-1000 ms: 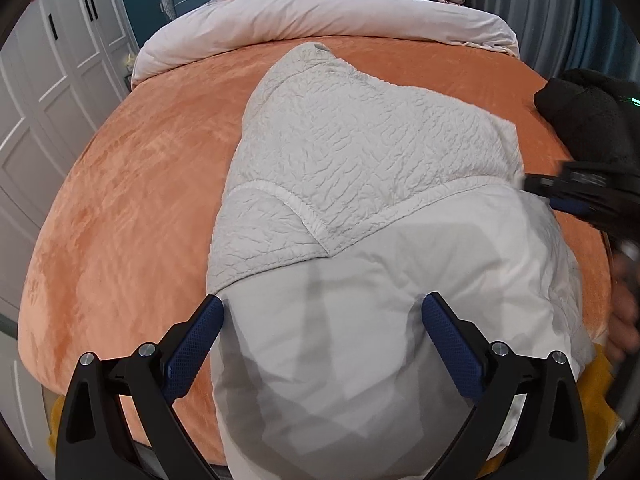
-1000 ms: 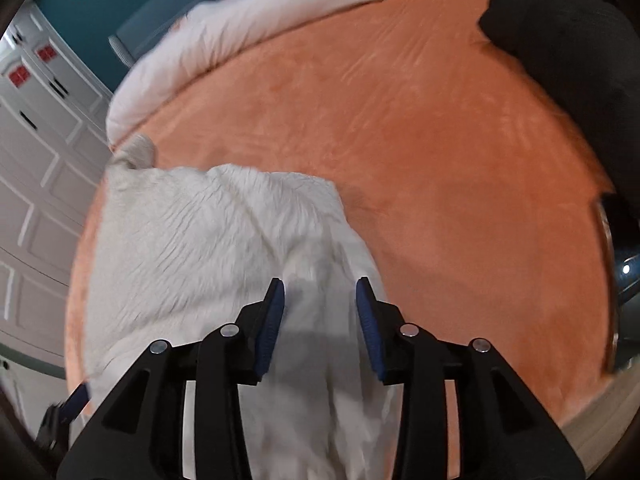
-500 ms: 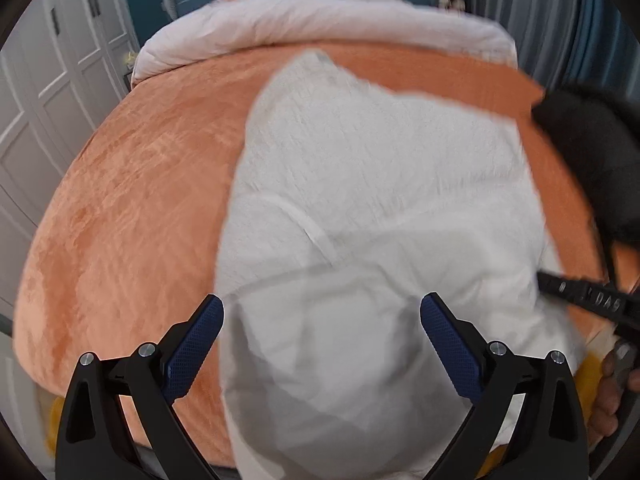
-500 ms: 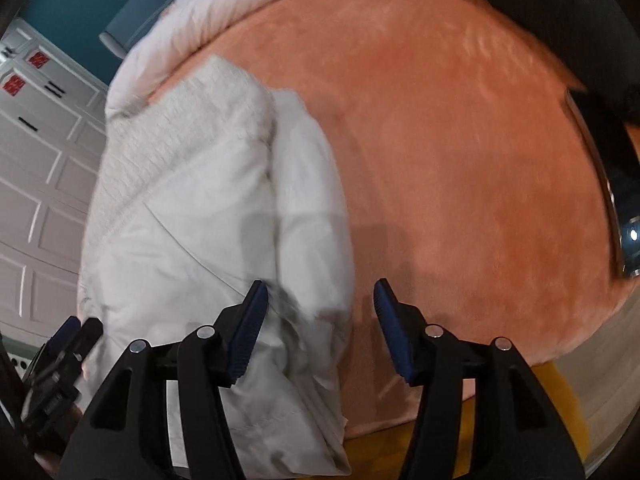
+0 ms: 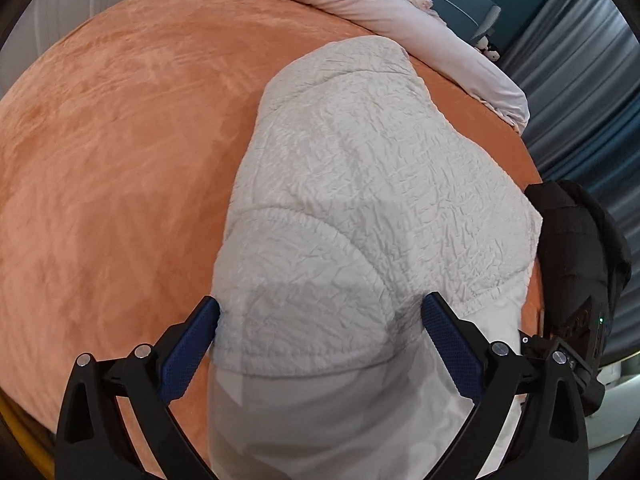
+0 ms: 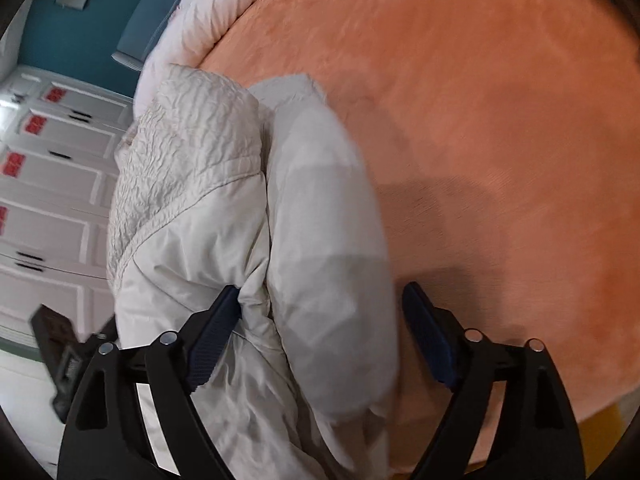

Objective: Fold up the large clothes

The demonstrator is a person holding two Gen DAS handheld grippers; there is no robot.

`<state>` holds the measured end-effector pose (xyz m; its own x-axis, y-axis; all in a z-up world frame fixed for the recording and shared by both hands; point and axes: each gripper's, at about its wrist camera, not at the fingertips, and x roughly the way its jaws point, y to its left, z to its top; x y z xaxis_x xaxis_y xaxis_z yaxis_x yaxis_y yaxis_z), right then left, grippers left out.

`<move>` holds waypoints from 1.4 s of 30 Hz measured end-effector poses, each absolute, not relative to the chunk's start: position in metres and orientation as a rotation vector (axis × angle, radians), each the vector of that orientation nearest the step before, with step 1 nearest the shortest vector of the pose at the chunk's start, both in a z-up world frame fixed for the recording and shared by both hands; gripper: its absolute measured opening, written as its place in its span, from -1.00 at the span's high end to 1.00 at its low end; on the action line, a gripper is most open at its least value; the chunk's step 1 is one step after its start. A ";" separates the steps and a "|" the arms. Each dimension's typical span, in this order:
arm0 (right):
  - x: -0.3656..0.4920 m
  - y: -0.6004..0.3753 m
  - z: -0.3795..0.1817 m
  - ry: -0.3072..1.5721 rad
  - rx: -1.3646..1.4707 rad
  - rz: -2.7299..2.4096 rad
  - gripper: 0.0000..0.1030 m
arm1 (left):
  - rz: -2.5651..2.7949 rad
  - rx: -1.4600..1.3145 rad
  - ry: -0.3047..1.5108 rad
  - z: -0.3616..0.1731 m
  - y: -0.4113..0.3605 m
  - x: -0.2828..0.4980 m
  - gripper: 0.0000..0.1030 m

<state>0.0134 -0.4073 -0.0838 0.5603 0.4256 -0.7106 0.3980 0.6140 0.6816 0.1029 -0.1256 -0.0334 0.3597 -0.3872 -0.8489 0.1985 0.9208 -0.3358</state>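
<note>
The right gripper point(image 6: 320, 340) has let go: a second ago its jaws stood narrow over the white padded jacket point(image 5: 360, 208), and now they are opening wide, with a smooth sleeve-like roll of the garment between the pads but not pinched. The left gripper point(image 5: 320, 344) has swung across, so the jacket's crinkled quilted panel now lies under it where smooth fabric lay before; its jaws stand wide apart, straddling the fabric without clamping it. The jacket lies bunched into a long bundle on the orange bedspread point(image 5: 120, 140), near the bed's near edge. This looks like a fold just laid down and released, so the next grasp probably has to find a fresh edge. A rolled white duvet point(image 5: 380, 4) lies along the far side, well clear. A black garment point(image 5: 576, 240) sits just beside the jacket's right edge — close enough to be caught in a careless grab.
</note>
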 end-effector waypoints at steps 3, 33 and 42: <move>0.017 -0.404 -0.091 0.985 0.996 0.081 -0.60 | -0.385 -0.193 1.138 -0.039 -0.127 0.107 -0.90; 0.011 -0.318 0.082 0.548 0.810 0.275 0.62 | -0.651 -0.209 0.743 0.125 -0.071 0.092 0.29; 0.060 -0.278 0.133 0.488 0.707 0.365 0.58 | -0.619 -0.218 0.608 0.177 -0.018 0.118 0.30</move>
<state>0.0596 -0.2775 0.1329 0.8273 0.4749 -0.3002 -0.1541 0.7056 0.6917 0.1184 -0.0178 0.1768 0.6477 -0.6019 -0.4672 0.4779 0.7985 -0.3661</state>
